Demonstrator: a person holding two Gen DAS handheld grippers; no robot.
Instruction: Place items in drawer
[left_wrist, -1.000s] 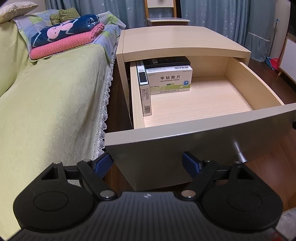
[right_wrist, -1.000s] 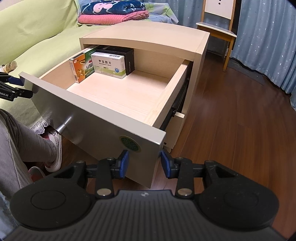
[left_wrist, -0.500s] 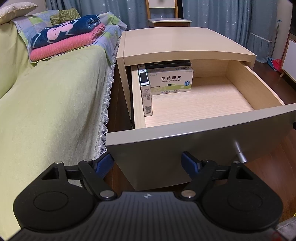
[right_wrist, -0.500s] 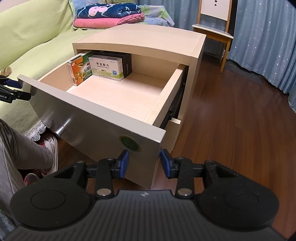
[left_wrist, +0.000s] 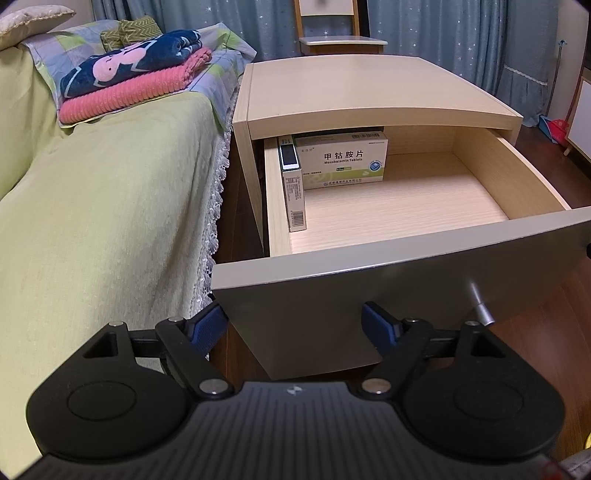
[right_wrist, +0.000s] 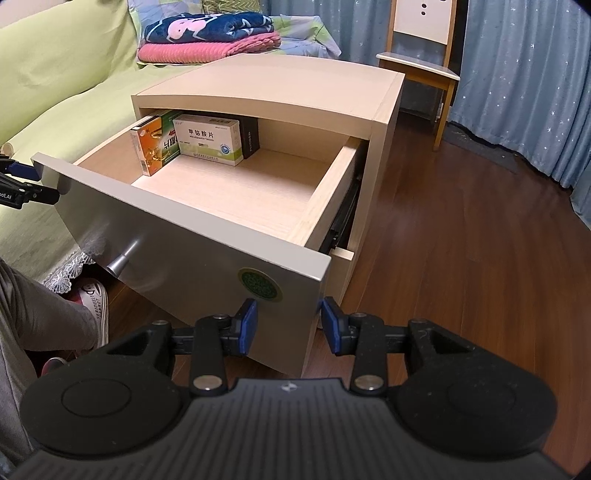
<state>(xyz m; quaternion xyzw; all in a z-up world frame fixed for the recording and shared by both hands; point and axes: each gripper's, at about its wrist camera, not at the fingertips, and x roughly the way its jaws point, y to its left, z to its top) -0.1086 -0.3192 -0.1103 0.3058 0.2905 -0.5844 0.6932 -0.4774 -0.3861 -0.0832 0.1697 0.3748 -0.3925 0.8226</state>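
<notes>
The nightstand's top drawer (left_wrist: 388, 291) (right_wrist: 177, 254) is pulled out, with a grey front and a metal knob (left_wrist: 480, 310) (right_wrist: 120, 262). At its back stands a white medicine box (left_wrist: 341, 160) (right_wrist: 210, 142). An orange-and-green box (left_wrist: 293, 184) (right_wrist: 155, 147) stands on edge along the bed-side wall. A black box (right_wrist: 250, 136) is behind the white one. My left gripper (left_wrist: 291, 325) is open and empty in front of the drawer's bed-side corner. My right gripper (right_wrist: 290, 325) is open and empty, low before the other corner.
A bed with a green cover (left_wrist: 92, 221) and folded blankets (left_wrist: 133, 85) lies beside the nightstand (left_wrist: 354, 85). A wooden chair (right_wrist: 421, 66) and blue curtains stand behind. A person's grey trouser leg (right_wrist: 48, 321) and shoe (right_wrist: 94, 302) are by the drawer. Wooden floor (right_wrist: 461, 258) spreads to the right.
Both views shift a little, and the boxes now show further under the nightstand's top. Both grippers stay open and empty in front of the drawer.
</notes>
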